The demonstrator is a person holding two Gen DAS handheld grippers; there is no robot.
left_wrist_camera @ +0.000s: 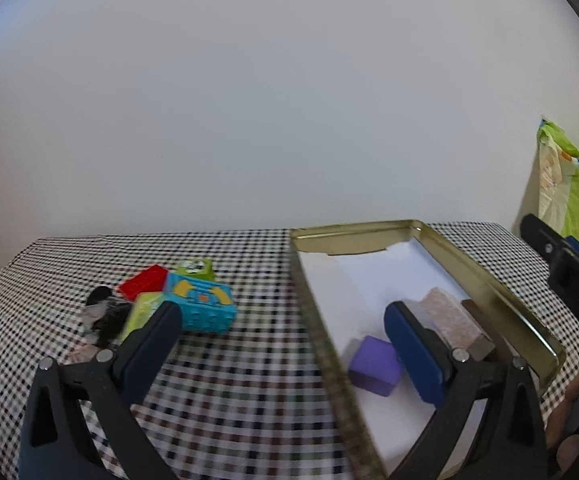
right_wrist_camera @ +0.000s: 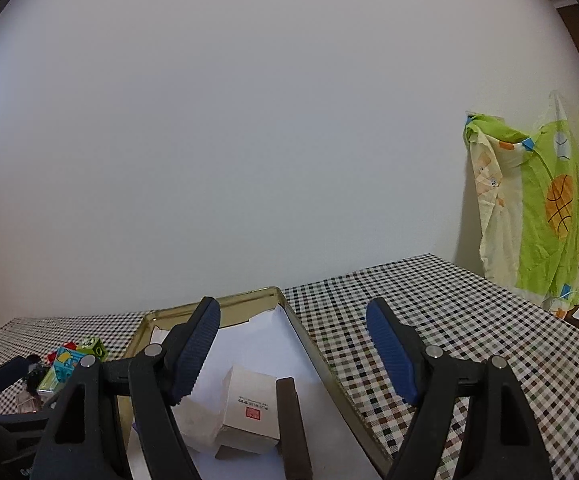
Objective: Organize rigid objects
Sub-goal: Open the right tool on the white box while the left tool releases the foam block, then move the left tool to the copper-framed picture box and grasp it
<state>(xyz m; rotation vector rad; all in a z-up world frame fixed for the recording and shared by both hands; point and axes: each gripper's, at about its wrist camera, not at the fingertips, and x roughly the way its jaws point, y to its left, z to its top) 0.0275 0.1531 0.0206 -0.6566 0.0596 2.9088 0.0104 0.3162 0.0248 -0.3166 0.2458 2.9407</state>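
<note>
Both grippers, the left gripper (left_wrist_camera: 281, 340) and right gripper (right_wrist_camera: 293, 352), are held wide apart and empty, presumably so a further piece can be taken. A purple cube (left_wrist_camera: 375, 364), a pale box (right_wrist_camera: 251, 410) and a dark bar (right_wrist_camera: 293, 424) are already laid inside the gold tin (left_wrist_camera: 489, 280) on white paper, while bright toy blocks (left_wrist_camera: 201, 304), glossy and hard-edged, are left clustered at ten o'clock on the checked cloth (left_wrist_camera: 229, 380)
</note>
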